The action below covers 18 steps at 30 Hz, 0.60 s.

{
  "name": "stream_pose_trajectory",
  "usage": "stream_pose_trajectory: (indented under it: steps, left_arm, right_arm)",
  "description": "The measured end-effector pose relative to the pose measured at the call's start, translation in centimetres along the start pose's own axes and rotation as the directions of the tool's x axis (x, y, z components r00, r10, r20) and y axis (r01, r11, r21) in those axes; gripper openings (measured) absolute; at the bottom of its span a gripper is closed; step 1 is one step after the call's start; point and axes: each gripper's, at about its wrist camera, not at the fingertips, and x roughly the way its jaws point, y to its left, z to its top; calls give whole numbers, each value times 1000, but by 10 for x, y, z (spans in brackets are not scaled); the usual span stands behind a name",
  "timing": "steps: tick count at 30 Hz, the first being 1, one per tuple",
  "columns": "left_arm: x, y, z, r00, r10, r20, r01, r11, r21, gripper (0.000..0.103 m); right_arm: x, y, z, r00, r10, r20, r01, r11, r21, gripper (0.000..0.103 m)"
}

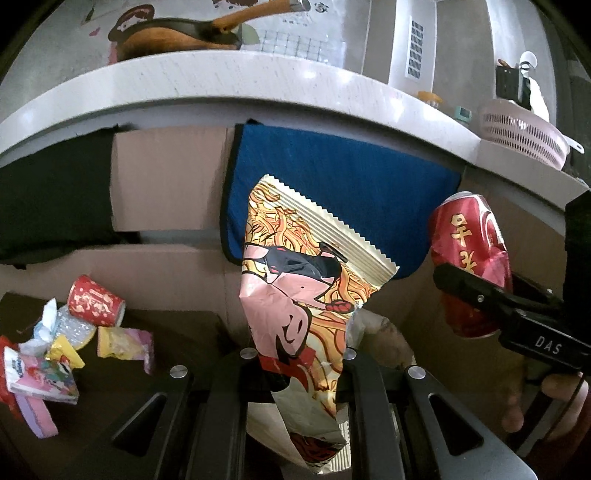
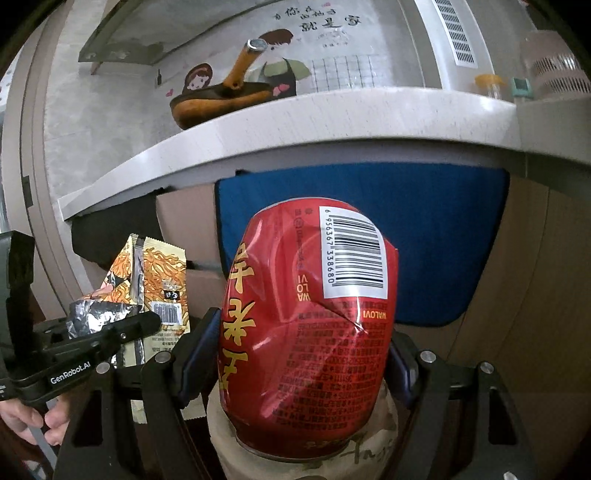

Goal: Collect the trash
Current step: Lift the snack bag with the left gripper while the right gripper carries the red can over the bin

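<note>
My left gripper [image 1: 301,363] is shut on an empty noodle snack wrapper [image 1: 303,280], held upright in front of a blue cloth [image 1: 343,184]. My right gripper [image 2: 301,363] is shut on a dented red drink can [image 2: 310,325], held upright; the can also shows at the right of the left wrist view [image 1: 469,258]. The wrapper and the left gripper show at the left of the right wrist view [image 2: 147,284]. Both are held above a cardboard box [image 1: 166,266] below the counter.
Several pieces of trash lie in a dark space at lower left: a red paper cup [image 1: 96,301], wrappers [image 1: 122,341] and a small packet [image 1: 42,376]. A white counter [image 1: 229,79] carries a frying pan [image 1: 177,33] and a pink colander [image 1: 524,131].
</note>
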Motion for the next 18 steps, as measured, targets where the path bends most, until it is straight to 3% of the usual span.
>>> stream_pose_trajectory:
  steps: [16, 18]
  left_arm:
    - [46, 8, -9, 990, -118, -75, 113, 991, -65, 12]
    - [51, 11, -9, 986, -151, -68, 145, 986, -78, 17]
  right_arm:
    - [32, -23, -14, 998, 19, -62, -16, 998, 53, 75]
    - [37, -26, -13, 998, 22, -64, -18, 998, 63, 75]
